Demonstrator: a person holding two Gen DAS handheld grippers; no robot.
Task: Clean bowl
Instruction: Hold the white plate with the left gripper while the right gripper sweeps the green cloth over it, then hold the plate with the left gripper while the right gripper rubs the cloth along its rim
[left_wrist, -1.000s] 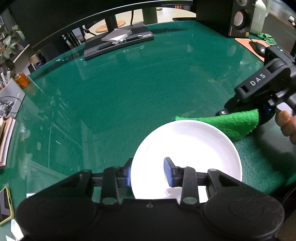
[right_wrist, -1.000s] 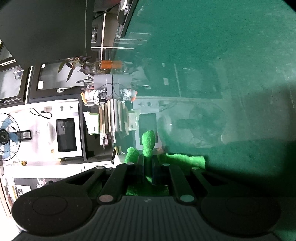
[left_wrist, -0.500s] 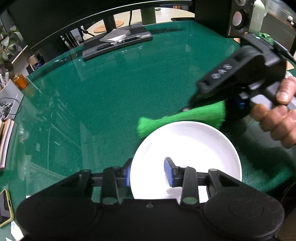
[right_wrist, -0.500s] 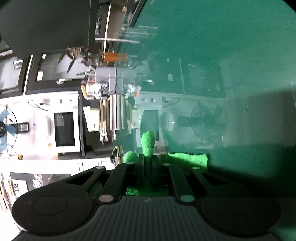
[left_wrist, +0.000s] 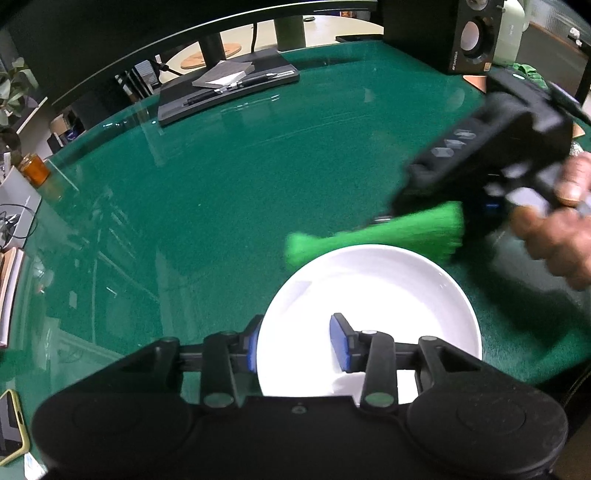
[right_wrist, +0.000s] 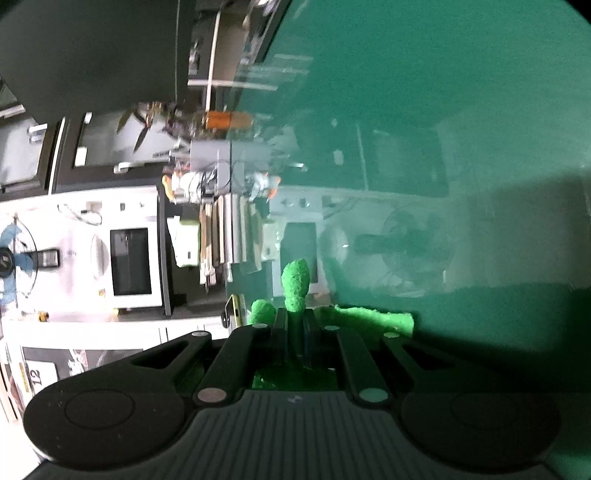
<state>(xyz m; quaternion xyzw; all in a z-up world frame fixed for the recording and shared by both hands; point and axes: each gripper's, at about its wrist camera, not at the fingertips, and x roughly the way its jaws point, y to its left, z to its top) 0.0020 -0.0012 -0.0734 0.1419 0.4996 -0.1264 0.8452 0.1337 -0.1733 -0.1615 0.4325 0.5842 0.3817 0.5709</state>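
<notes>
On the glossy green tabletop (left_wrist: 229, 192), the left gripper (left_wrist: 297, 341) straddles the round white ceramic bowl's (left_wrist: 369, 295) near rim while the right gripper (right_wrist: 297, 328) pinches a fuzzy green cloth (left_wrist: 373, 236) above its far rim.

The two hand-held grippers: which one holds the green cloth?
The right hand-held gripper: its jaws pinch the green cloth beyond the bowl's far rim. The left hand-held gripper straddles the white bowl rim instead.

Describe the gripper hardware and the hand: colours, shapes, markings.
Left gripper: matte black body, linkage arms with grey pivot pins, blue finger pads. Right gripper: the same black build, ribbed grey top, blurred raised lettering on its side. Bare hand, no sleeve showing.
</notes>
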